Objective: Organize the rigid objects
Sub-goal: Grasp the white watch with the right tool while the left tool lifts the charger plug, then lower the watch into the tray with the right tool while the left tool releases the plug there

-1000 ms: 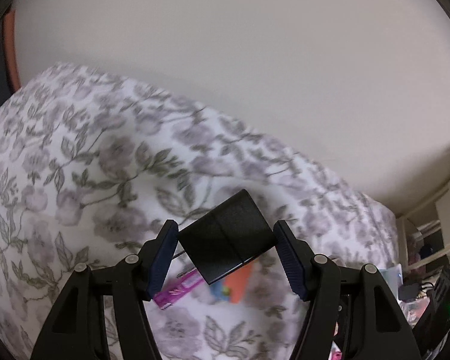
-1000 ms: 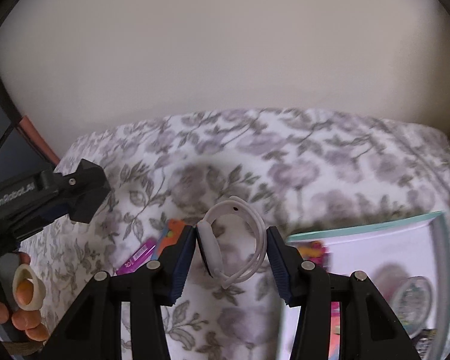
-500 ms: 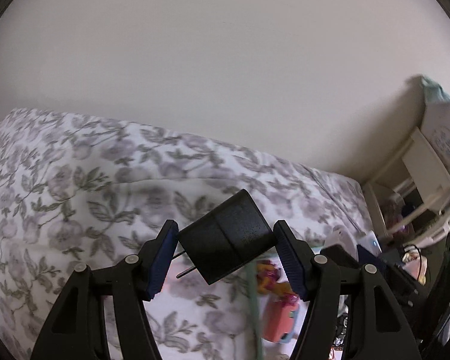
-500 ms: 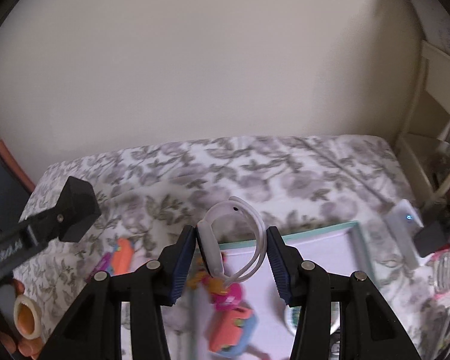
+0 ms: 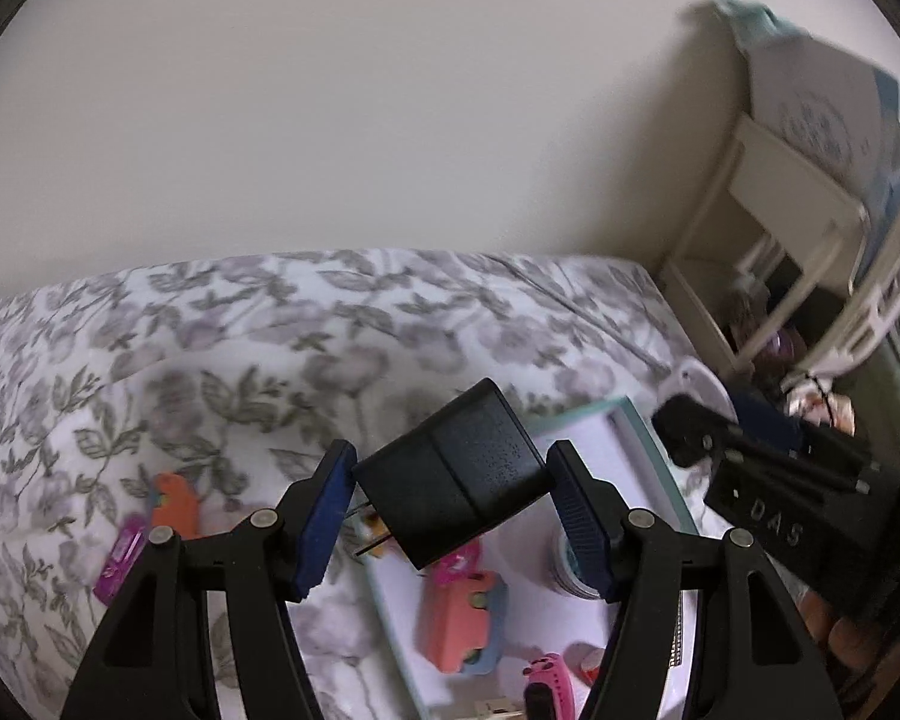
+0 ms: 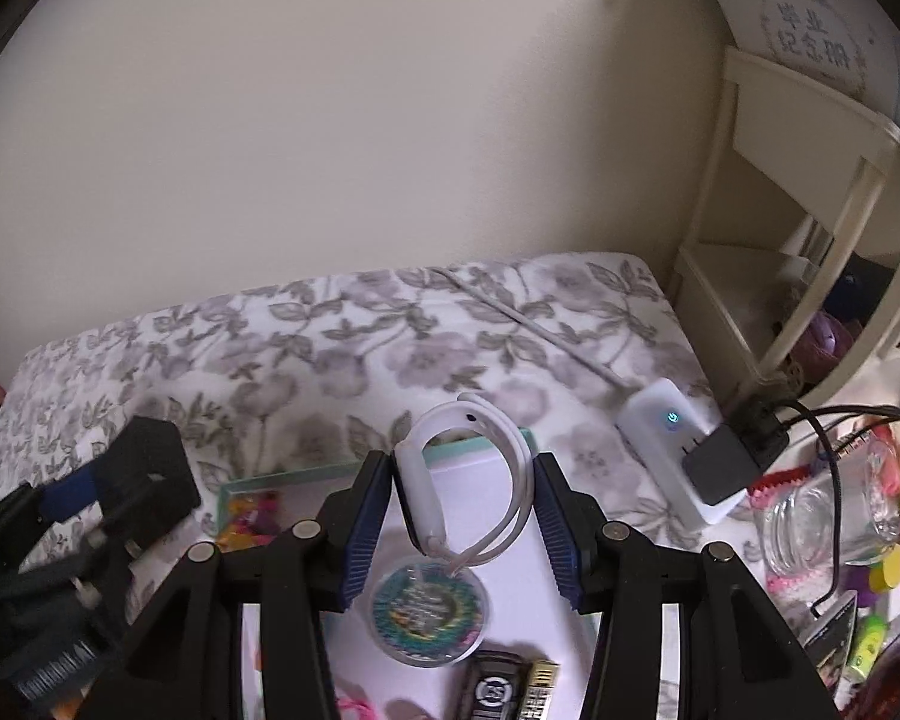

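My left gripper [image 5: 453,495] is shut on a black plug adapter [image 5: 457,480], held tilted with its metal prongs toward the left pad. It hangs over the near left edge of a teal-rimmed white tray [image 5: 642,432] on the floral bed. My right gripper [image 6: 462,495] is shut on a white smart watch [image 6: 426,498], its looped strap sticking up, above the same tray [image 6: 270,477]. In the tray lie a round patterned disc [image 6: 429,609], a pink toy car [image 5: 468,618] and other small items. Each gripper shows at the edge of the other's view.
An orange toy [image 5: 174,504] and a magenta stick [image 5: 120,558] lie on the bedspread left of the tray. A white power strip [image 6: 669,438] with a black charger plugged in, a glass jar [image 6: 810,528] and clutter sit at the right. A cream shelf unit [image 6: 810,210] stands beyond.
Both grippers swung to the right across the bed, from over the bare bedspread to above the tray, each keeping its object. The shelf unit and power strip came into view.
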Demonstrator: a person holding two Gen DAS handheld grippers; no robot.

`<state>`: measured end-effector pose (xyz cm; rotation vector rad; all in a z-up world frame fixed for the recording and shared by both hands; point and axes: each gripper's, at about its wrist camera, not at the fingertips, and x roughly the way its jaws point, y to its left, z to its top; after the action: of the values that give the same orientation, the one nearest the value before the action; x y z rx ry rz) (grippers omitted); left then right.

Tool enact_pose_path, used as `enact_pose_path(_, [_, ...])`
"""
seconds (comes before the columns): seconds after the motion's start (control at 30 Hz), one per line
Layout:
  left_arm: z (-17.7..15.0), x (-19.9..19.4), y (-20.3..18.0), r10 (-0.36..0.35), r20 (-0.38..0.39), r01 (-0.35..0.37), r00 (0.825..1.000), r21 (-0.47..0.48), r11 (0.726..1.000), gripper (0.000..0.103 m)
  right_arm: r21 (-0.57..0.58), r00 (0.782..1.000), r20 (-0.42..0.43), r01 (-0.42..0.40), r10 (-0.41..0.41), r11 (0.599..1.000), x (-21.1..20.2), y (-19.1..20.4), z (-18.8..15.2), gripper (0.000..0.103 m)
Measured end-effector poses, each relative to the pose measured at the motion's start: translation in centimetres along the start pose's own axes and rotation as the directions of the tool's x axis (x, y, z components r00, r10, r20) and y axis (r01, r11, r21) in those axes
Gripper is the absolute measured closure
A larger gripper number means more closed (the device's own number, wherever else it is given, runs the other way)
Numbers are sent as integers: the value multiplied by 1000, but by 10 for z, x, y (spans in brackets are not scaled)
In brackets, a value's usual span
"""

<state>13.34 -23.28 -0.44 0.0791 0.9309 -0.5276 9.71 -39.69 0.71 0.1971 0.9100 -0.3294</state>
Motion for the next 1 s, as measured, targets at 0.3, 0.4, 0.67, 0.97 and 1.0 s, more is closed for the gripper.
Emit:
enact_pose_path(0.3, [-20,35,-36,39,-24,-36,999,132,991,36,39,996,-92,12,-8,999,37,-19,-12,52])
enact_pose_path(0.4, [-25,43,-42,47,-22,-42,999,166,985,36,47,993,-114,12,-7,999,47,-21,-17,52])
enact_pose_path(0.67, [-33,57,-48,52,-56,-41,997,195,980,36,50,988,-156,21,-13,999,63,-23,-25,52])
enact_pose_path(0.97, [-39,67,-53,57,-88,-38,994,212,977,36,29,981,-188,41,-35,999,72,-21,-30,51])
enact_pose_path(1.0, [-39,68,-53,58,-89,-38,994,213,976,36,25,981,-192,46,-40,999,73,-20,-30,51])
